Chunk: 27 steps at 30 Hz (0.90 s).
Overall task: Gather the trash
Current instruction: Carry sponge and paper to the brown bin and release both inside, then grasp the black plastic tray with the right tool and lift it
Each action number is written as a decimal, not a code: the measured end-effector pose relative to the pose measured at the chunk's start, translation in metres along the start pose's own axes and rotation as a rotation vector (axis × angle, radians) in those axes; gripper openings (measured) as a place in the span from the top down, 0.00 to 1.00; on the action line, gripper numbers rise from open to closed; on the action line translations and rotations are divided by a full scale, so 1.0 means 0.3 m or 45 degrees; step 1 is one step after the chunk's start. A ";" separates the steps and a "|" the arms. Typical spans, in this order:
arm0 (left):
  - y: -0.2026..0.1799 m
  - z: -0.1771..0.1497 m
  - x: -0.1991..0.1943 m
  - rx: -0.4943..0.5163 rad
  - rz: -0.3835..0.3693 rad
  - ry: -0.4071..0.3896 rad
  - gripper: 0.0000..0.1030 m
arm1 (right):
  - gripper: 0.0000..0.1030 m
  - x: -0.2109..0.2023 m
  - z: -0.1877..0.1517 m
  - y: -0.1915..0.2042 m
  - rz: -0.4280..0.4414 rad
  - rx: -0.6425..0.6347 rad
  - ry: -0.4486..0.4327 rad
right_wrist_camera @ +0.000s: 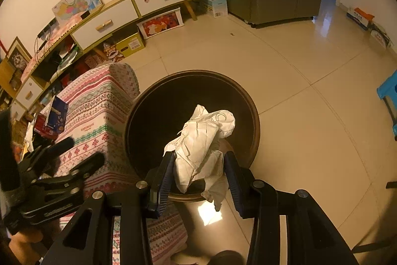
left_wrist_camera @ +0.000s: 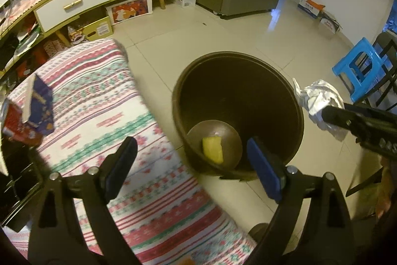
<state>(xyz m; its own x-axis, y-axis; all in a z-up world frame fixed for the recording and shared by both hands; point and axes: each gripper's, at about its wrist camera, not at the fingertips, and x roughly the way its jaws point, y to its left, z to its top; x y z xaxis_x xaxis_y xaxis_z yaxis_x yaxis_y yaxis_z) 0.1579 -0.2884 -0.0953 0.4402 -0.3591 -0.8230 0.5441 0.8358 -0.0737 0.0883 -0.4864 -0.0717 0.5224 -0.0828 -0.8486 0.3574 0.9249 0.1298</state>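
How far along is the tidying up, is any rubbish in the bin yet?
One piece is in: a yellow scrap lies at the bottom of the dark bin. The left claw stands open and empty above the bin's edge. The right claw holds a crumpled white paper over the bin, not yet dropped. Boxes on the patterned cloth may be next.

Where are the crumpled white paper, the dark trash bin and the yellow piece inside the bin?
crumpled white paper point(right_wrist_camera: 201, 140): right wrist view, middle of the wad between the right gripper's pads.
dark trash bin point(left_wrist_camera: 198, 66): left wrist view, far-left rim.
yellow piece point(left_wrist_camera: 213, 149): left wrist view, its centre, on the bin's bottom.
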 end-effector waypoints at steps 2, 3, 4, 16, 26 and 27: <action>0.026 -0.008 -0.021 -0.010 0.001 -0.005 0.13 | 0.57 0.001 0.001 0.006 -0.010 0.001 -0.010; 0.038 -0.014 -0.033 -0.015 0.001 -0.007 0.12 | 0.54 0.002 0.003 0.011 -0.016 -0.001 -0.020; 0.050 -0.021 -0.046 -0.017 -0.001 -0.007 0.12 | 0.44 0.000 0.005 0.017 -0.024 -0.003 -0.034; 0.192 -0.098 -0.203 -0.054 0.038 -0.033 0.12 | 0.23 -0.045 0.022 0.139 -0.075 -0.062 -0.112; 0.382 -0.177 -0.356 -0.187 0.113 -0.041 0.12 | 0.21 -0.061 0.005 0.305 -0.108 -0.178 -0.129; 0.404 -0.187 -0.371 -0.201 0.125 -0.049 0.12 | 0.21 -0.061 0.001 0.327 -0.103 -0.187 -0.126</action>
<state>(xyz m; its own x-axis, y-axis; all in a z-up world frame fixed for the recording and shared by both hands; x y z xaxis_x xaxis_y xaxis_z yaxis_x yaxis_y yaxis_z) 0.1349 -0.1240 -0.0442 0.5147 -0.2855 -0.8085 0.3792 0.9215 -0.0840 0.1140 -0.3944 -0.0432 0.5729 -0.1886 -0.7976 0.2884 0.9573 -0.0192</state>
